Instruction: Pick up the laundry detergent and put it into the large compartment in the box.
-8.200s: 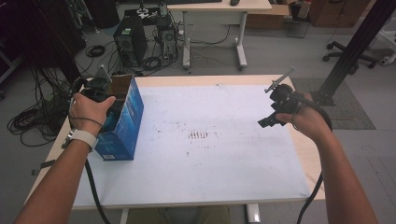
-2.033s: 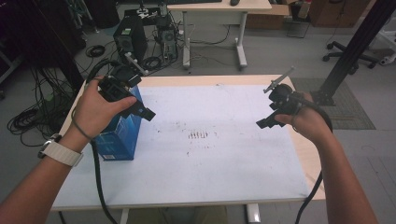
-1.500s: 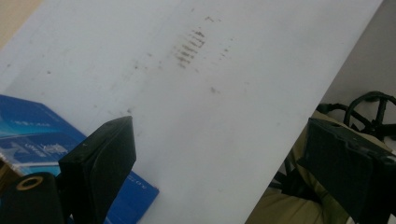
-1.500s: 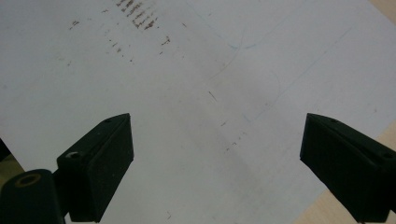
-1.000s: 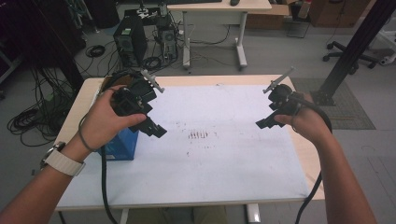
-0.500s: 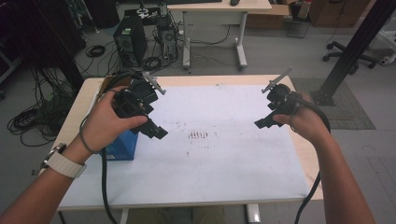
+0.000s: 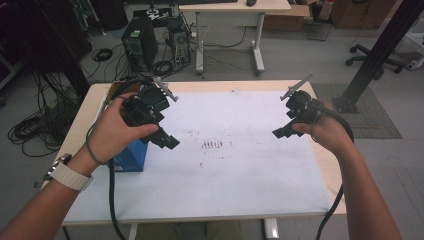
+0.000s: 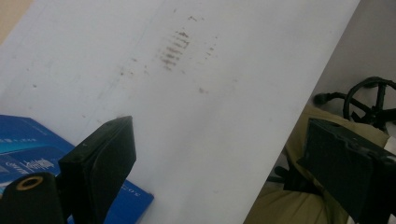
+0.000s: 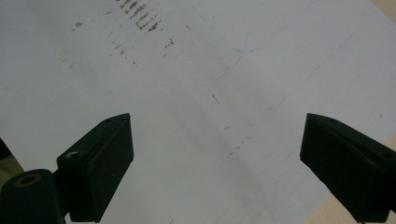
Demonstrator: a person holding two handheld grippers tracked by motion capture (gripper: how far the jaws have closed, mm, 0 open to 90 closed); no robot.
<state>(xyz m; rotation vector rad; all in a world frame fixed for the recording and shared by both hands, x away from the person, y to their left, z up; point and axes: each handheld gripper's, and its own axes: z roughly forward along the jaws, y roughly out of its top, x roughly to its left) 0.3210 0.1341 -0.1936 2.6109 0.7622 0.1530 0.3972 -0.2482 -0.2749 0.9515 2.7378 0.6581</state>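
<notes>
Over a wooden desk (image 7: 90,107) covered by white paper, both black grippers, left (image 7: 167,140) and right (image 7: 280,132), hover with fingers spread empty, a blue cardboard box (image 7: 131,156) at the left.

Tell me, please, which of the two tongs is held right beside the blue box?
The left tongs, over the table's left side beside the blue box; the right tongs hangs near the far right edge.
</notes>
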